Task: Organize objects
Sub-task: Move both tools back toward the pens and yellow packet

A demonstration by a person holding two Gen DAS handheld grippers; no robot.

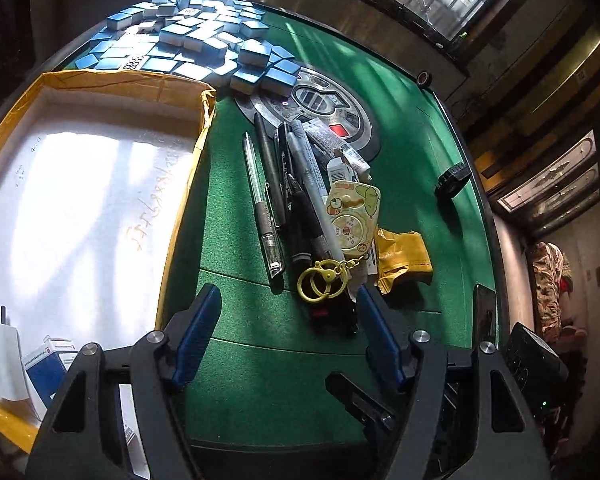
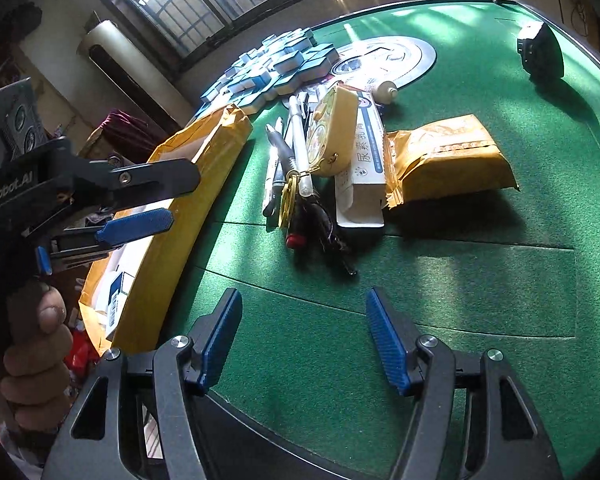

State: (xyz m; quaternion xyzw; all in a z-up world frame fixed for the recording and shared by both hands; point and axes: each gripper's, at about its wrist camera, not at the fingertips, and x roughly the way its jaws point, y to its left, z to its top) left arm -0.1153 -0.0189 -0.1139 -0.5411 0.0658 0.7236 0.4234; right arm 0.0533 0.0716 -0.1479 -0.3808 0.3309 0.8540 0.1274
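A pile of pens [image 1: 288,196] lies on the green table [image 1: 412,128], with a yellow cartoon keychain [image 1: 352,216], its ring [image 1: 320,284], a white tube [image 1: 346,166] and a yellow packet [image 1: 404,260]. The right wrist view shows the same pens [image 2: 296,148], the keychain [image 2: 332,132], a white medicine box [image 2: 364,176] and the packet [image 2: 444,156]. My left gripper [image 1: 288,304] is open and empty, just short of the pile. My right gripper [image 2: 304,304] is open and empty above bare felt. The left gripper also shows in the right wrist view [image 2: 152,196], over the box edge.
A yellow-walled open box [image 1: 204,128] with a white floor stands left of the pile; small boxes [image 1: 50,364] lie in its near corner. Blue mahjong tiles [image 1: 192,36] are heaped behind. A round metal centre panel [image 1: 340,116], a black object [image 1: 452,180] and a tape roll [image 1: 423,78] lie further off.
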